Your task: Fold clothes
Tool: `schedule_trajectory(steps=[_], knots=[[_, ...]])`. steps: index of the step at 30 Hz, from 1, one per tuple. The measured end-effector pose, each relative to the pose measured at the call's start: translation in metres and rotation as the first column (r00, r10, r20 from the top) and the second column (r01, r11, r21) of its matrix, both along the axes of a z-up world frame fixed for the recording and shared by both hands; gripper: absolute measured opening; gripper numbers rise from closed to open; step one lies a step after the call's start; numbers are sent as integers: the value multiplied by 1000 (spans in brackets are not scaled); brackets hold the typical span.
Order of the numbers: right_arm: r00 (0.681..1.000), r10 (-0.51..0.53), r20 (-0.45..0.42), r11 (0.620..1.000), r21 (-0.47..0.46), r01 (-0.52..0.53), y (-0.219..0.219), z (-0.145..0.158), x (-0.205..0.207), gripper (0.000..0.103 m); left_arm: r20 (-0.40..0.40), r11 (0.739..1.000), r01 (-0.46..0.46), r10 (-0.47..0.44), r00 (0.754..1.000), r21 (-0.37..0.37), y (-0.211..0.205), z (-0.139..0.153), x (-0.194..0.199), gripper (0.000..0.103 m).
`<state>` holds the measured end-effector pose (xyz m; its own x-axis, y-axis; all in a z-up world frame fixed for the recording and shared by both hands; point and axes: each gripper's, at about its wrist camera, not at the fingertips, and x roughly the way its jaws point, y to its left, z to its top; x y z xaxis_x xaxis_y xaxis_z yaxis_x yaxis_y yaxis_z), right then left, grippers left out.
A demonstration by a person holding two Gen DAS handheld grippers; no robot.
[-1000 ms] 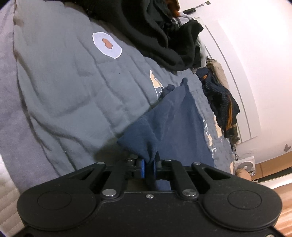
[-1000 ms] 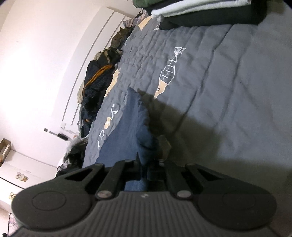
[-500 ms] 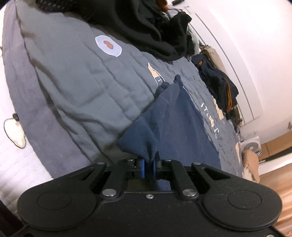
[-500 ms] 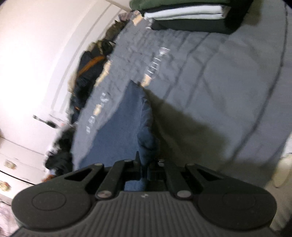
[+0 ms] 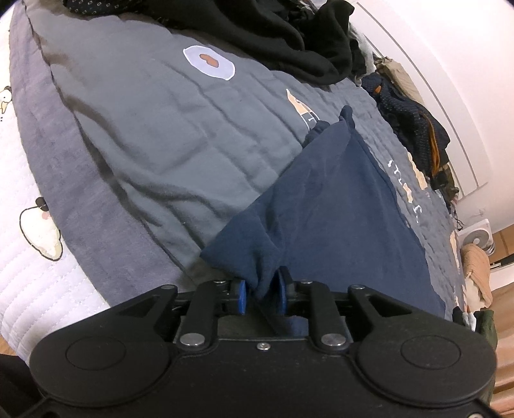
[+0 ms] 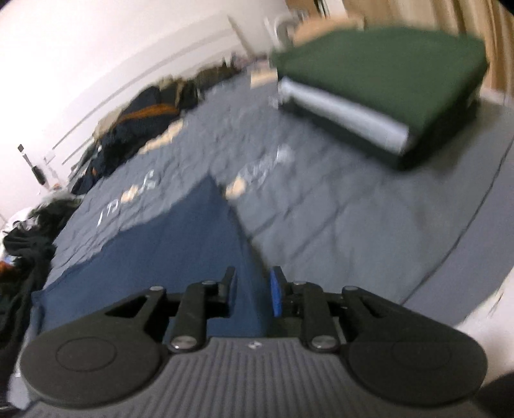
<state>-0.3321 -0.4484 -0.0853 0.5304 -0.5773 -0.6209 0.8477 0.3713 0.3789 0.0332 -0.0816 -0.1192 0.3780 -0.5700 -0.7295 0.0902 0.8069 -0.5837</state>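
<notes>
- Left wrist view: the left gripper (image 5: 260, 291) is sitting at the bottom centre of the frame, its blue pads (image 5: 241, 296) closed almost together and pinching a bunched corner of the navy garment (image 5: 327, 218).
- From that pinch the navy garment is spreading up and to the right across the grey quilt (image 5: 154, 135), tapering to a point near the middle right of the frame.
- The grey quilt is covering the bed and filling most of the frame, with a pale round patch (image 5: 208, 62) showing in the upper middle.
- A heap of black clothes (image 5: 289, 29) is lying along the top of the frame, and more dark clothes (image 5: 414, 128) are piling up against the white wall at the upper right.
- Right wrist view, blurred by motion: the right gripper (image 6: 250, 294) is at the bottom centre, its jaws drawn close with a fold of the navy garment (image 6: 180, 238) running between them; the cloth is being gripped.
- The navy garment is stretching up and left from the gripper over the grey quilt (image 6: 337, 209), ending in a point near the frame's middle.
- A stack of folded clothes (image 6: 379, 83), dark green on top with a white layer beneath, is resting on the quilt at the upper right, well apart from the navy garment.
</notes>
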Motion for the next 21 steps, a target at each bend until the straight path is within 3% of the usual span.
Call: schedule_trajectory(steps=[3,7,16,18,20,21], knots=[[999,-2,43,999,-32,3,-4,5,-5,24,-11,1000,-7,7,1000,3,-1,-2,0,24],[981,89,171,994,41,-97,-6,-3,2,33,-35,1000,-13,13,999,-10,-1,-5,0,38],[941,321,107,947,-8,-322,23,-10,50,38,-67,999,-35,33,997,-26,-1,-12,1,41],[934,344,99,939,-10,-345,29,-11,55,39,-48,999,-30,29,998,-20,-2,-9,0,40],[926,367,91,930,-12,-368,34,-12,60,40,-20,1000,-23,23,1000,-12,-4,-4,-2,18],[921,379,86,925,-12,-379,37,-13,63,40,-6,1000,-20,20,1000,-8,-4,-2,-3,16]])
